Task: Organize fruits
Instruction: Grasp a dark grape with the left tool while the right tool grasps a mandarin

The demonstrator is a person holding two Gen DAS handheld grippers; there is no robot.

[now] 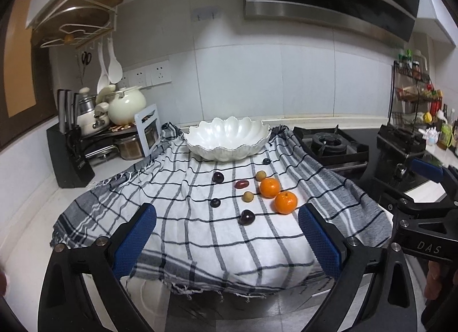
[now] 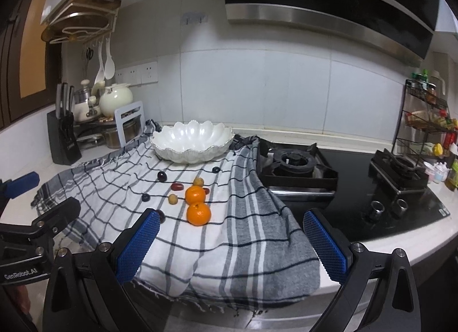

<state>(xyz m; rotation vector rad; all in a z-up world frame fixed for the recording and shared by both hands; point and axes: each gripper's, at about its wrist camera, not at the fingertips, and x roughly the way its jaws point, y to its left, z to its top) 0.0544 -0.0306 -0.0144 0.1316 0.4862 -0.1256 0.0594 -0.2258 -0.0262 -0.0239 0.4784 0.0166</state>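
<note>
You hold two tongs over the bench [image 2: 400, 234]. Your left tongs [image 1: 227, 234] are spread wide w/ nothing between the blue pads. Your right tongs [image 2: 232, 241] are wide too, also w/ nothing in them. Both hang over the near edge of the checked cloth [image 1: 200, 246], well short of the fruit.

The white shell-shaped bowl [image 1: 227, 138] sits at the far end of the cloth, near the wall. Nothing shows in it; you see only its shiny white inside. All the fruit is out on the cloth, in front of the bowl.

There are two oranges. The near orange [image 1: 285, 202] sits just beside the far orange [image 1: 269, 187]; in the right view they look like they touch. Two small tan fruits are close by: one tan fruit [image 1: 248, 197] left of the oranges, the other tan fruit [image 1: 260, 175] just behind them. A red date [image 1: 242, 184] lies to the left of the far orange. Dark round fruits are spread about: a near dark fruit [image 1: 246, 216], a left dark fruit [image 1: 215, 202], a far-left dark fruit [image 1: 218, 177], & a small dark fruit [image 1: 266, 161] close to the bowl.

On the left, a cream pot [image 1: 127, 104] w/ its lid on sits on a rack, next to a black knife block [image 1: 70, 154]. The gas stove [image 2: 297, 167] is right of the cloth.
</note>
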